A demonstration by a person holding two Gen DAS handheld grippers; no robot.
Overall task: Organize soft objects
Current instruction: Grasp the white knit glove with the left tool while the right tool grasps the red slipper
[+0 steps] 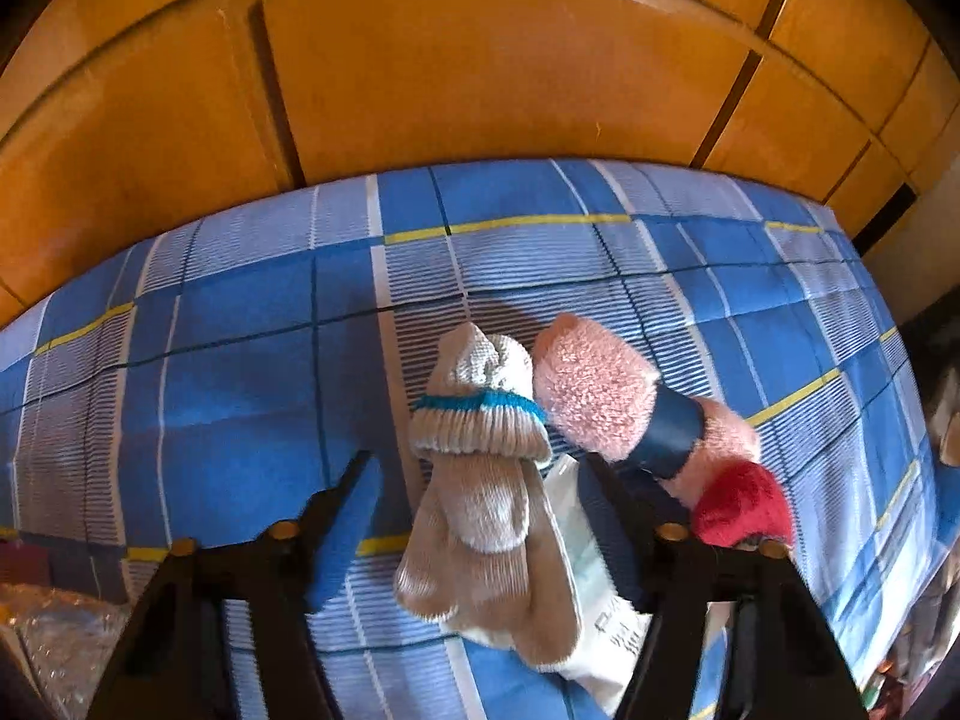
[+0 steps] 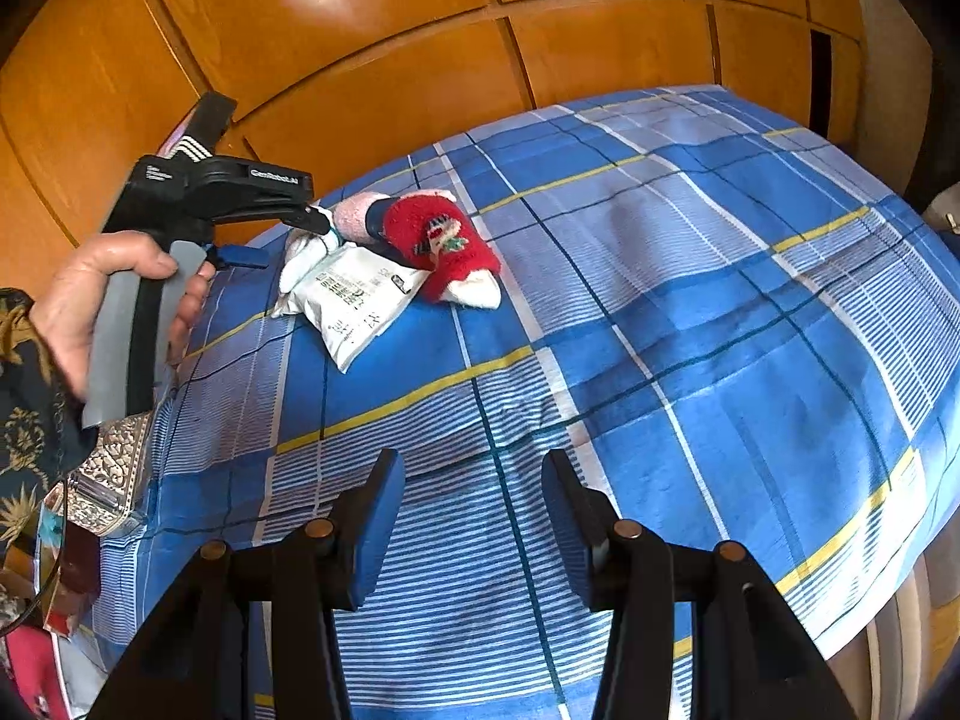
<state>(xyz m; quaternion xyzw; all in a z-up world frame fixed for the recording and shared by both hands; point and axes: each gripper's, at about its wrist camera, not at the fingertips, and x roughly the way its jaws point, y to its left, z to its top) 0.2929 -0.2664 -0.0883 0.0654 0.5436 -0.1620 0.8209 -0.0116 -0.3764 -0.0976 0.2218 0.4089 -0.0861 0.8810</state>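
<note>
While left gripper [image 1: 486, 480] fingers straddle beige socks [image 1: 480, 468] untouched, right gripper [image 2: 474, 516] fingers apart, empty.

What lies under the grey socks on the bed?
A white packet lies under the grey socks, on the bedsheet. Most of it is covered in the left view.

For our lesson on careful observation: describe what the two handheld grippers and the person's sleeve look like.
Each gripper is black plastic with brass-coloured pivot pins and flat blue pads on its fingers. Seen from the right wrist, the left gripper has a grey handle, small white lettering on its body and white stripes at the back. The sleeve is dark with gold floral patterning.
</note>
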